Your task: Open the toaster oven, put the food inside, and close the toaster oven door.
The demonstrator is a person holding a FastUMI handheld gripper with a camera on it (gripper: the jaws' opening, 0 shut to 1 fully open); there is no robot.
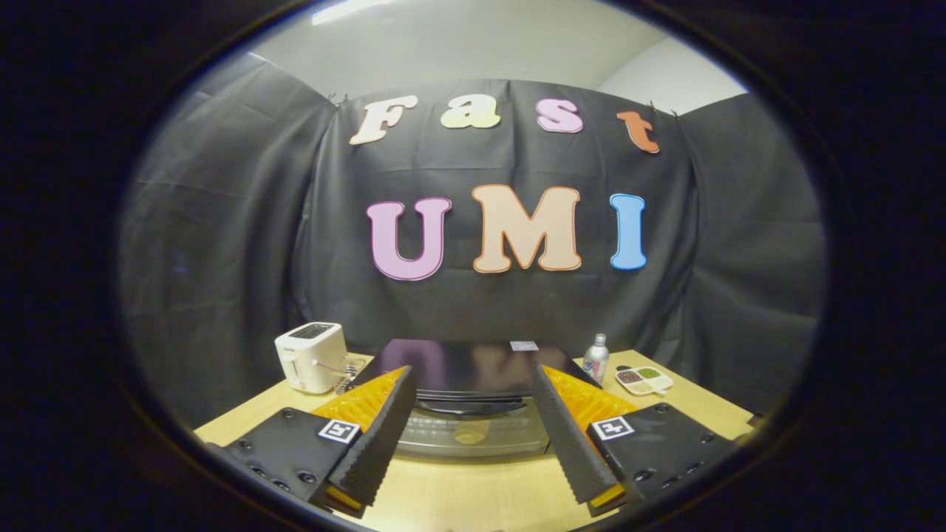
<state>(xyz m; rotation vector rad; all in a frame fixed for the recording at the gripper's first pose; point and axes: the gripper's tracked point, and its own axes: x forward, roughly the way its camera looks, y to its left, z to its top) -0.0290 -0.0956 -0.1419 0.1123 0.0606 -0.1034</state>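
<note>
I've got the gripper (473,436) jaws spread wide with nothing held, toaster oven (469,384) just ahead mid-surface (458,495), door shut; a skewed approach could miss the handle.

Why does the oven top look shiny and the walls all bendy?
Gripper view: the oven top mirrors the wall behind it; the fisheye lens bends the wall cloth near the rim; the open claw and toaster look sharp.
</note>
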